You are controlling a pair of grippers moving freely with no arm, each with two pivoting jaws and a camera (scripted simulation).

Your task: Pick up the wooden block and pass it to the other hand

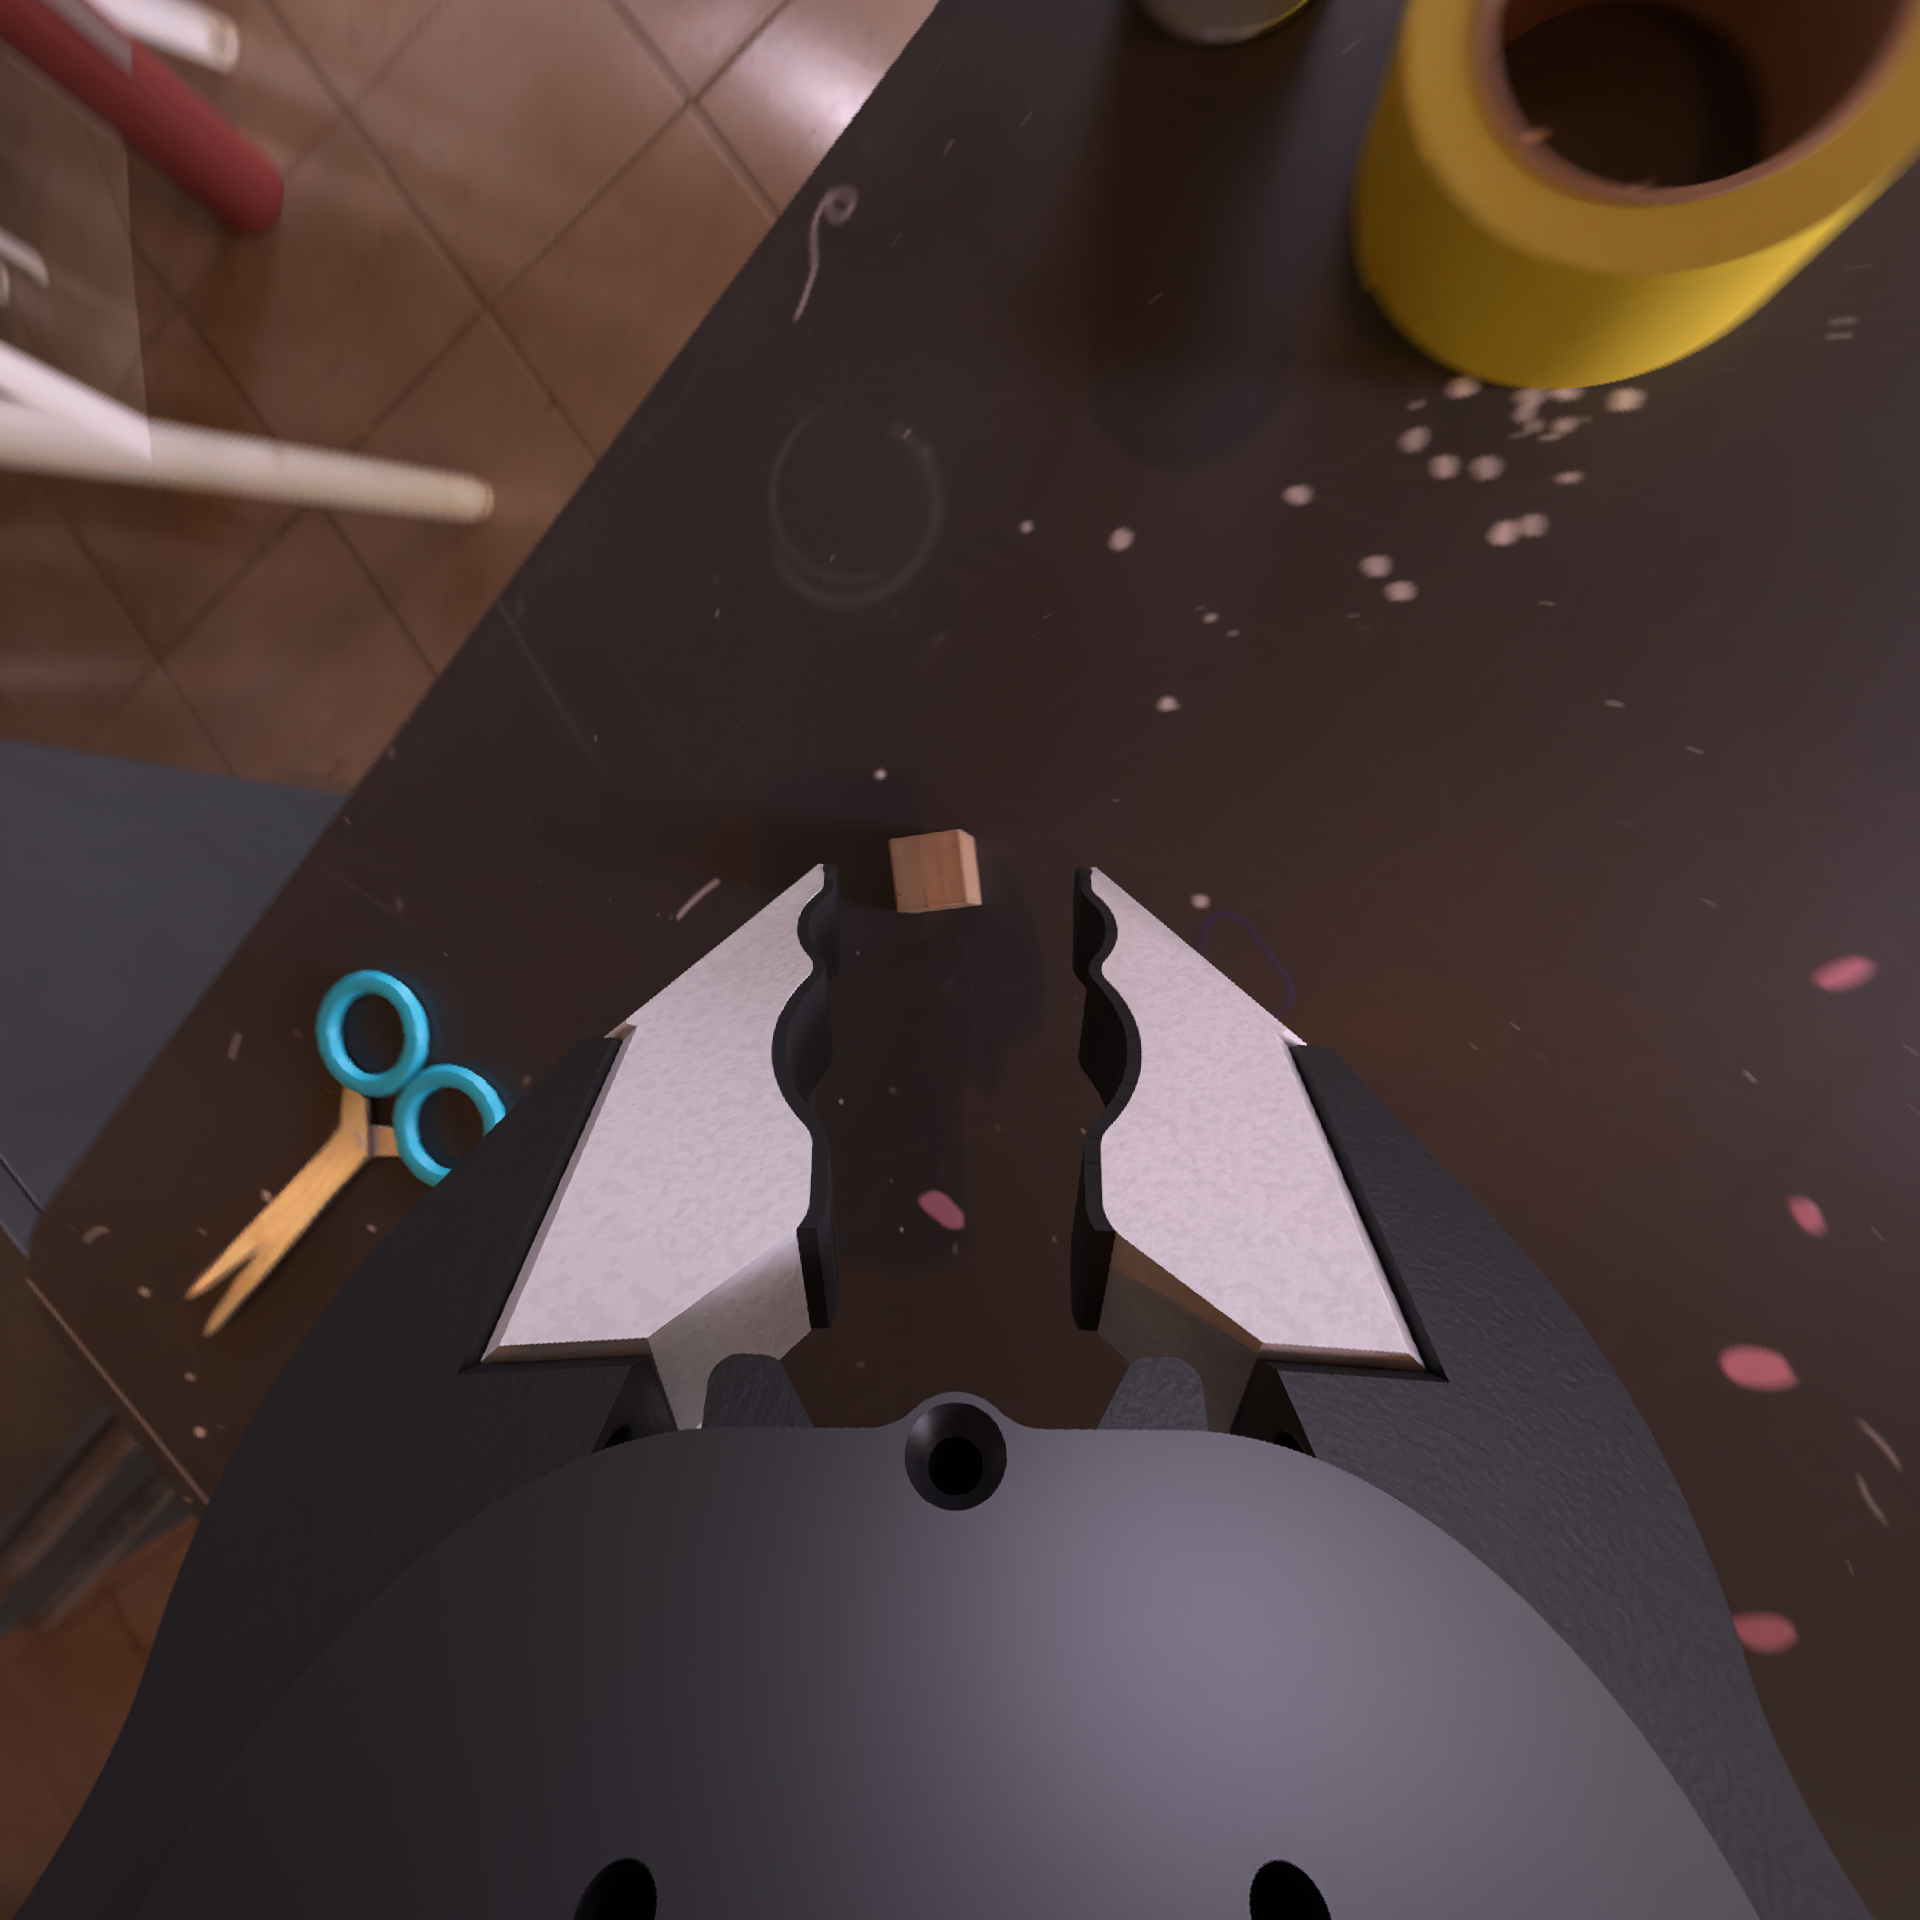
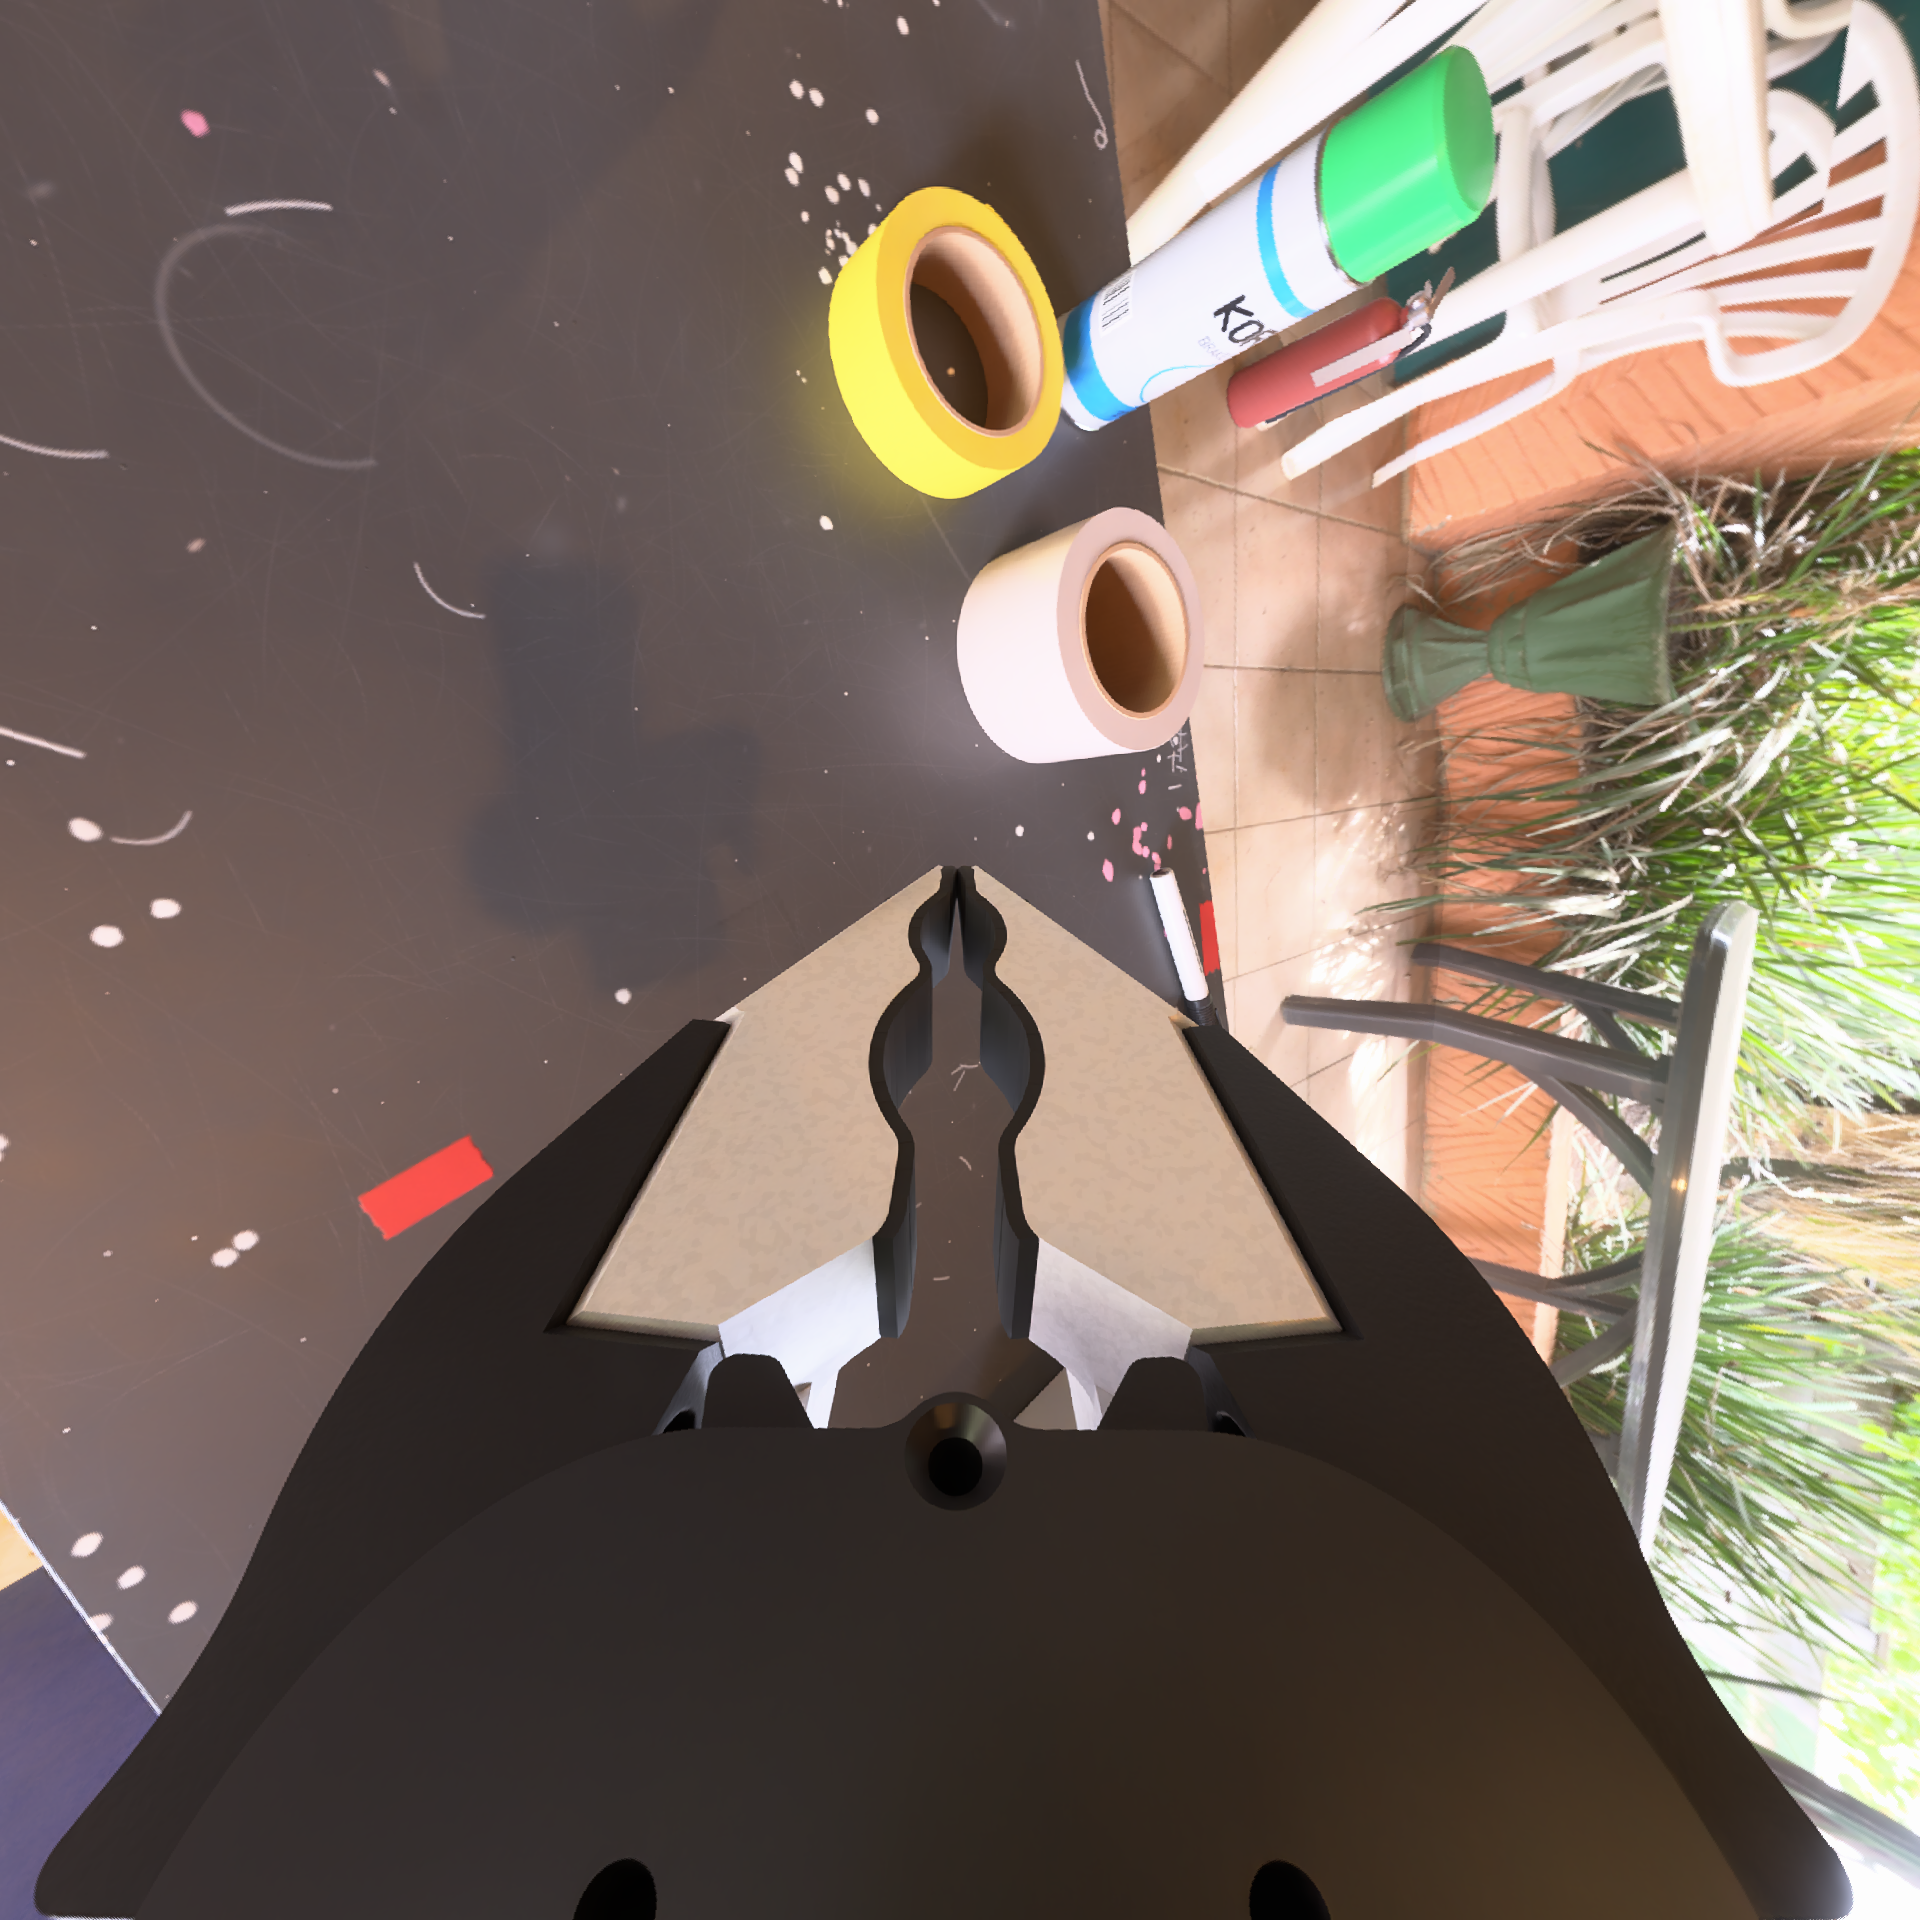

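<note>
You see a dark desk (image 1: 1351,831) with many scratches and small pale and pink spots on it. In the left wrist view its edge runs diagonally from the lower left to the top, and beyond it is a brown tiled floor.

Your left gripper (image 1: 954,883) hangs above the desk with its jaws wide apart, and nothing is between them. Your right gripper (image 2: 957,878) has its jaws brought together until the tips nearly touch, and it holds nothing.

Near the far edge of the desk, in the right wrist view, lies a yellow tape roll (image 2: 940,343) on its side. Touching it, or just beside it, lies a white tube with a green cap (image 2: 1278,249), which reaches out over the edge. A white tape roll (image 2: 1075,639) lies close to the same edge, apart from the yellow one.

Scissors with blue handles (image 1: 353,1122) lie near the desk edge, to the left of your left gripper, with the blades slightly apart.

A white marker (image 2: 1179,935) lies at the desk edge, just beside your right gripper.

The wooden block (image 1: 935,873) stands on the desk, just in front of the left fingertip (image 1: 821,904) of your left gripper, not touched by it.
</note>
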